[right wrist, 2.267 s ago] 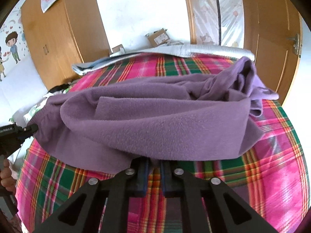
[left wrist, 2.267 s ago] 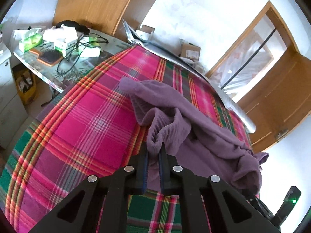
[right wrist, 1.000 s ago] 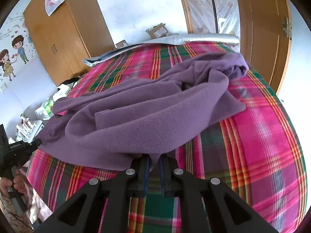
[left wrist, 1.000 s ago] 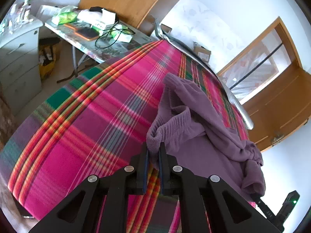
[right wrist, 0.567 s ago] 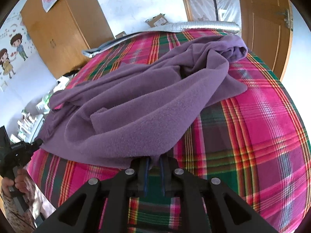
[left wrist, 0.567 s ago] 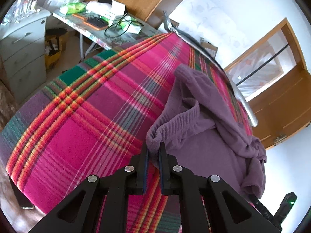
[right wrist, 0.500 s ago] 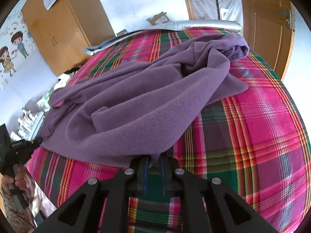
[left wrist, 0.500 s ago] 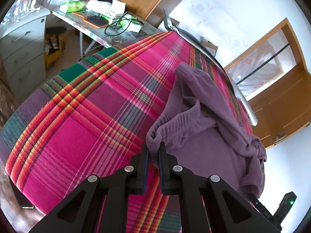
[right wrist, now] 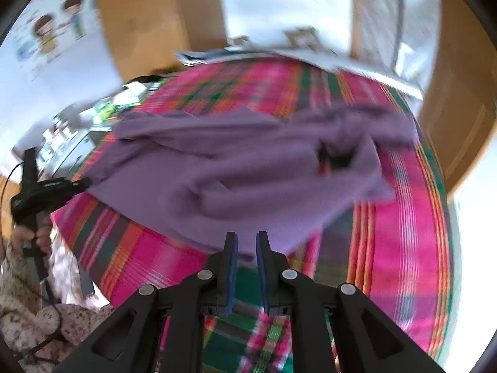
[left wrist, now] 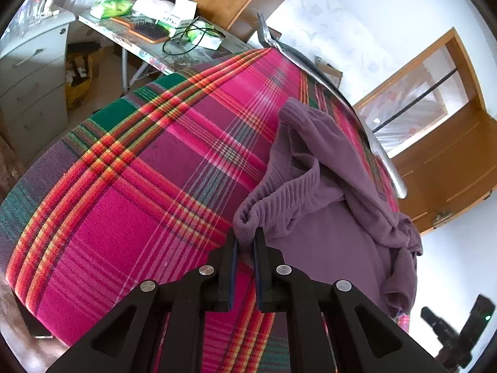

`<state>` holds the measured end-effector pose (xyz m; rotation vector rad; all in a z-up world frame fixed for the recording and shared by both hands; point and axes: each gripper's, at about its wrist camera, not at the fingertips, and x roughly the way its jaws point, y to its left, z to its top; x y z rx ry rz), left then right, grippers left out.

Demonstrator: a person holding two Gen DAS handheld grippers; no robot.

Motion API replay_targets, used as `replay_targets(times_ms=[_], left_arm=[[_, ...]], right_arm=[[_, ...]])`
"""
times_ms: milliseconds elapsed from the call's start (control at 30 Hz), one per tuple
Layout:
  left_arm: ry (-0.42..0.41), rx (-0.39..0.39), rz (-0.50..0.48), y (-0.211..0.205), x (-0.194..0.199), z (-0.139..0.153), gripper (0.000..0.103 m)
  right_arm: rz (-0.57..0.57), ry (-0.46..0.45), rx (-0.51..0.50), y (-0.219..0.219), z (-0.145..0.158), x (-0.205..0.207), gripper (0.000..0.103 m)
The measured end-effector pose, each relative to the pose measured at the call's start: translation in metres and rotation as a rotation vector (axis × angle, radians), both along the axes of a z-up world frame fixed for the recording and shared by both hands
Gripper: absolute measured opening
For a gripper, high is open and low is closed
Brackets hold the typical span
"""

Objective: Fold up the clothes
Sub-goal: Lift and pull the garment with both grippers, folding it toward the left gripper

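Note:
A purple fleece garment [left wrist: 326,223] lies crumpled on a bed with a pink and green plaid cover [left wrist: 139,202]. My left gripper [left wrist: 245,242] is shut on the garment's ribbed hem near the bed's front edge. In the blurred right wrist view the garment [right wrist: 248,171] spreads across the cover [right wrist: 403,233]. My right gripper [right wrist: 247,248] is shut on its near edge, where a strip of purple cloth sits between the fingers. The left gripper [right wrist: 84,183] shows at the garment's far left corner. The right gripper's body [left wrist: 459,335] shows at the lower right.
A side table [left wrist: 155,31] with a hairbrush, boxes and cables stands beyond the bed's left corner, beside grey drawers [left wrist: 31,71]. A silver roll [left wrist: 310,62] lies along the far bed edge. A wooden door [left wrist: 450,171] is at the right. A person's hand [right wrist: 40,236] holds the left gripper.
The right wrist view has swung fast and blurs, and the garment now lies lower and flatter. The left gripper has barely moved and still holds the hem.

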<state>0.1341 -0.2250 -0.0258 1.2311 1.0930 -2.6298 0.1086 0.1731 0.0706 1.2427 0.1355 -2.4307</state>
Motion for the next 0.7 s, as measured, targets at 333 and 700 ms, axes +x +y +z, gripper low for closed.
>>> replay_targets(times_ms=[333, 700], left_arm=[[0.007, 0.021, -0.027, -0.007, 0.002, -0.004, 0.009], [0.002, -0.039, -0.116, -0.007, -0.003, 0.01, 0.01]], right_arm=[[0.164, 0.076, 0.012, -0.068, 0.018, -0.03, 0.017], [0.059, 0.098, 0.07, -0.051, 0.021, -0.063, 0.027]])
